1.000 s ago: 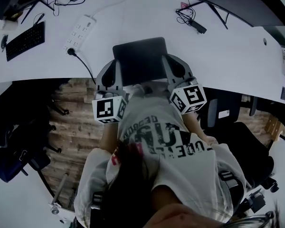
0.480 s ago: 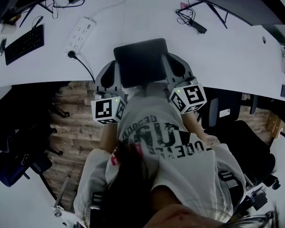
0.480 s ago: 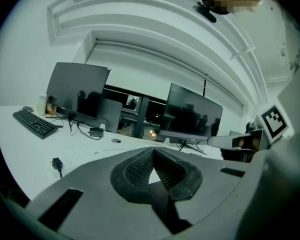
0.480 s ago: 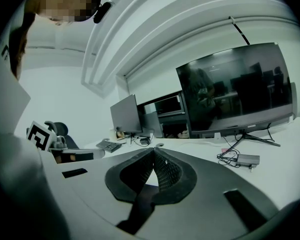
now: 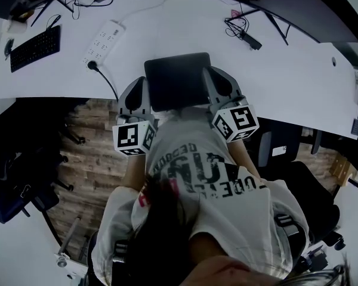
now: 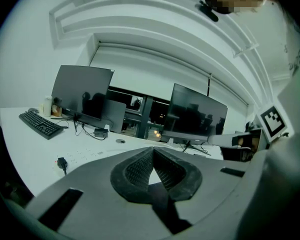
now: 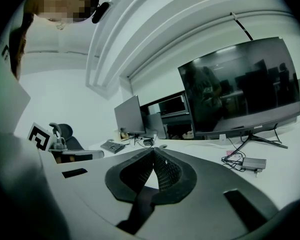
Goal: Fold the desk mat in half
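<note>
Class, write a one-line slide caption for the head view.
From above: left gripper and right gripper, jaws shut, flank the near edge of a dark desk mat on the white desk.

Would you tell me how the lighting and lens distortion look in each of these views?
Head view: dim, with strong fisheye curving the desk; the desk mat is a featureless dark patch. Left gripper view: black vignetted corners, room reflections on the right-hand monitor. Right gripper view: same vignette, reflections on the large monitor.
</note>
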